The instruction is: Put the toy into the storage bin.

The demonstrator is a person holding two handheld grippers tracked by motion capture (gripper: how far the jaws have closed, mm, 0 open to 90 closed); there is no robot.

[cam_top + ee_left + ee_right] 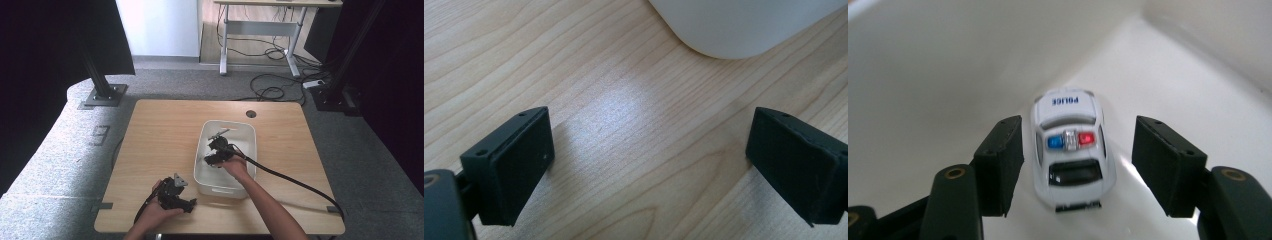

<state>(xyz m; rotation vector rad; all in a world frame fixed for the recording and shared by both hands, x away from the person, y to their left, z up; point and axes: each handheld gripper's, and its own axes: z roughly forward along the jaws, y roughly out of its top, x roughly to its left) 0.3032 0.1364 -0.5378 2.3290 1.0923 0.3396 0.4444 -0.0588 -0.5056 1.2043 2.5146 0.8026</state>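
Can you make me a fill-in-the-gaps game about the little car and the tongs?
1. The word printed on the toy car is ____.
2. The car sits inside the white ____.
3. The right tongs are ____, with a gap between each pad and the car.
4. The left tongs rest over the bare wooden ____.

Missing words: POLICE; tub; open; table

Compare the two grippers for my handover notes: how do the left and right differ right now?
The left gripper hovers over bare wooden table beside the white bin; the right gripper reaches inside the bin. Nothing lies between the left's jaws; a toy police car sits between the right's, untouched. Both are open.
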